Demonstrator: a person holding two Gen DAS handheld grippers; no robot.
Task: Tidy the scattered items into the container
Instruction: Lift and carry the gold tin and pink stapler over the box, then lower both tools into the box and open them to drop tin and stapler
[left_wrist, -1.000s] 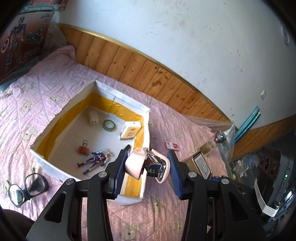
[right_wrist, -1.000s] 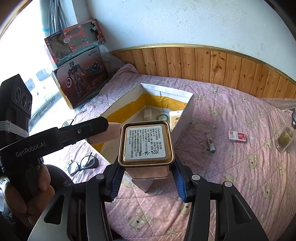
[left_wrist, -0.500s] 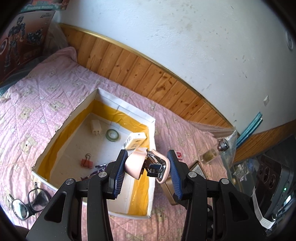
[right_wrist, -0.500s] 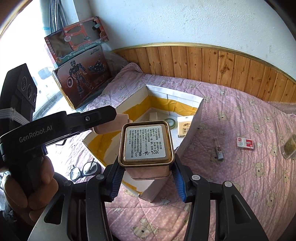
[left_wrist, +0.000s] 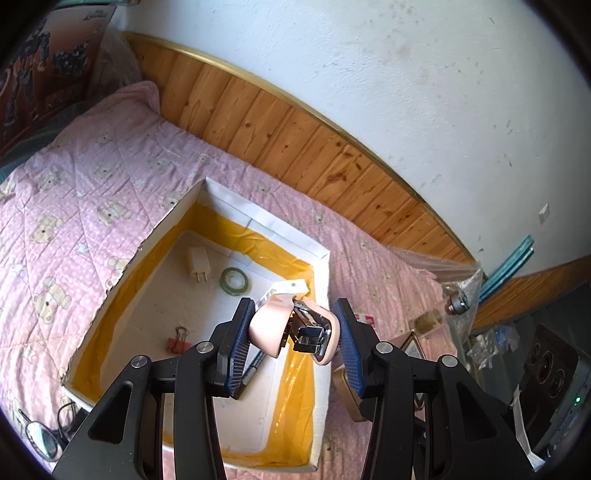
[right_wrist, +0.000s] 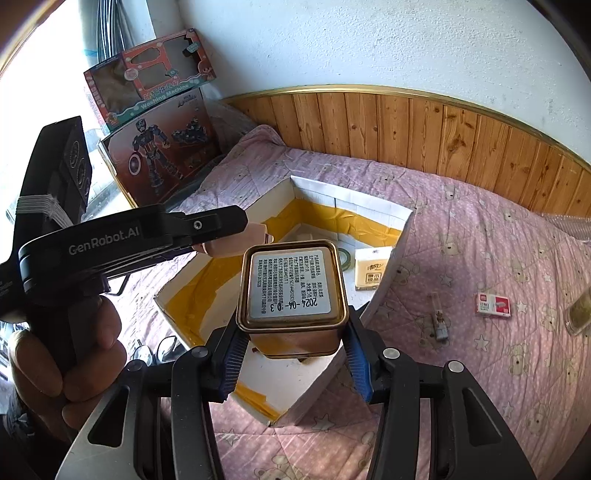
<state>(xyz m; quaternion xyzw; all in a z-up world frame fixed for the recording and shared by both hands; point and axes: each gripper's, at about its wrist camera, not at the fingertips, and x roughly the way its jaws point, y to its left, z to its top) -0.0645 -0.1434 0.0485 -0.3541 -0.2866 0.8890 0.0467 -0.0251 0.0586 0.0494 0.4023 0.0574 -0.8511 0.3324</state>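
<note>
Two claws hang over a white cardboard box (left_wrist: 321, 266) with yellow-taped inner walls, which sits on a bed covered by a pink teddy-bear quilt (left_wrist: 74, 221). The left claw (left_wrist: 293, 334) is clamped on a pink stapler (left_wrist: 291, 326), its blue pads pressing both sides, and holds it above the box's near right part. The right claw (right_wrist: 293, 334) grips a square gold tin (right_wrist: 291, 295) by its sides, label facing the camera, above the box's near corner. In the right wrist view the left claw's black handle (right_wrist: 110, 243) is held by a hand (right_wrist: 62, 373) to the left of the box.

Inside the box lie a white charger plug (left_wrist: 199, 264), a green roll of tape (left_wrist: 235, 278), a red binder clip (left_wrist: 177, 341) and a pale packet (right_wrist: 371, 273) against the right wall. Outside the box, to its right on the quilt, lie a small red-and-white box (right_wrist: 494, 303) and a small clear vial (right_wrist: 437, 317). Eyeglasses (left_wrist: 40, 437) rest on the quilt just beside the box's near left corner.
</note>
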